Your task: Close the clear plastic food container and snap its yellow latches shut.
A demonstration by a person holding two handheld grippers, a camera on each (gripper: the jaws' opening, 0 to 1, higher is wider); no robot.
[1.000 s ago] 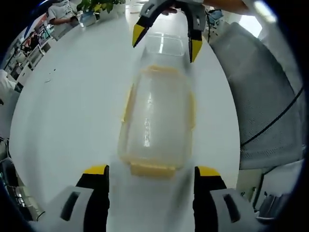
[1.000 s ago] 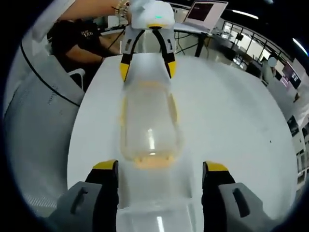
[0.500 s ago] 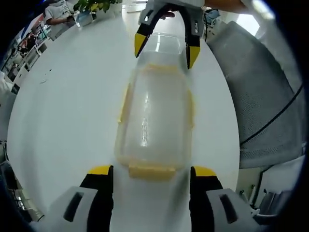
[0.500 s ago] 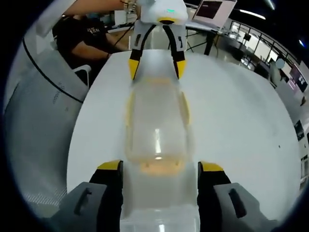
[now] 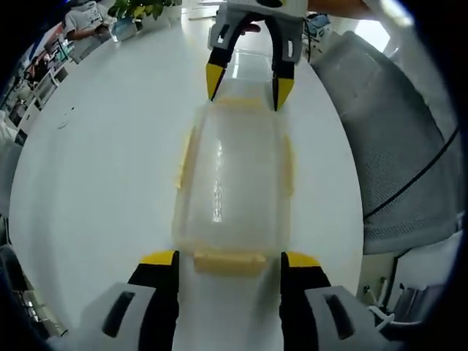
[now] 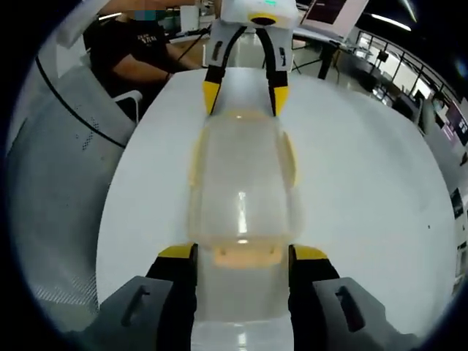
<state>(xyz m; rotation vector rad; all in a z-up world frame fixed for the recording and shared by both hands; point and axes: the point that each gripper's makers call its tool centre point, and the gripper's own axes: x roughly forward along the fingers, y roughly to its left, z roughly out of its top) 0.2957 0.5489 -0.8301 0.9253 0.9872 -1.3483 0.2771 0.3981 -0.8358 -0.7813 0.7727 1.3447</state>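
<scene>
In the left gripper view, the left gripper (image 5: 228, 259) rises from the bottom with its yellow-tipped jaws spread apart, one on each side of the near end latch (image 5: 229, 262) of the clear plastic food container (image 5: 230, 183). Whether the tips actually touch the latch cannot be told. The container lies lengthwise on the white table (image 5: 95, 175), its lid on top, with yellow latches along both long sides and at both ends. At its far end the right gripper (image 5: 243, 84) reaches in from the top, jaws apart, its yellow tips just at the container's far edge. Beyond it, at the table's far end, stands a green plant (image 5: 146, 7), and a grey mesh chair (image 5: 395, 139) stands beside the table on the right. In the right gripper view the same layout is seen from the other end: the right gripper (image 6: 243, 257) has its jaws apart around the near yellow latch (image 6: 243, 256), the container (image 6: 243, 190) stretches away along the table (image 6: 365, 168), and the left gripper (image 6: 245, 99) stands open at the far end. Behind it a person in a dark shirt (image 6: 128, 55) sits near an open laptop (image 6: 333, 9).
</scene>
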